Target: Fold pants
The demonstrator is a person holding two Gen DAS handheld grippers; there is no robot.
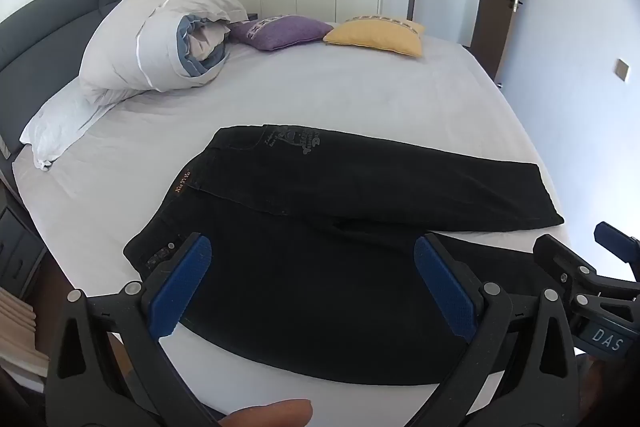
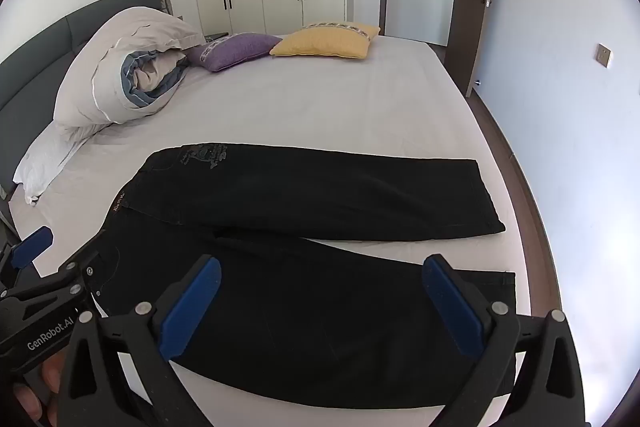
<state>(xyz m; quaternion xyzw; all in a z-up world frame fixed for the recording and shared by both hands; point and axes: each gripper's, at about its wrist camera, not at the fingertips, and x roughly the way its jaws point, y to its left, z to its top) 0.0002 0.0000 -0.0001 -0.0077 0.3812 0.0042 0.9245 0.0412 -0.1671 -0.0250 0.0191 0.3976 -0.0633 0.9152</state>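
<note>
Black pants (image 1: 320,195) lie flat on the bed, waistband to the left, both legs spread to the right; they also show in the right wrist view (image 2: 320,203). My left gripper (image 1: 312,283) is open and empty, held above the near leg close to the waistband. My right gripper (image 2: 320,303) is open and empty above the near leg, further toward the hem. The right gripper's side shows at the right edge of the left wrist view (image 1: 592,267), and the left gripper's at the left edge of the right wrist view (image 2: 44,279).
The bed sheet (image 1: 340,87) is pale grey. A rolled duvet (image 1: 160,39) and a white pillow (image 1: 60,127) lie at the far left by the headboard. A purple cushion (image 1: 280,31) and a yellow cushion (image 1: 380,35) lie at the far side. The bed's right edge (image 2: 516,163) borders the floor.
</note>
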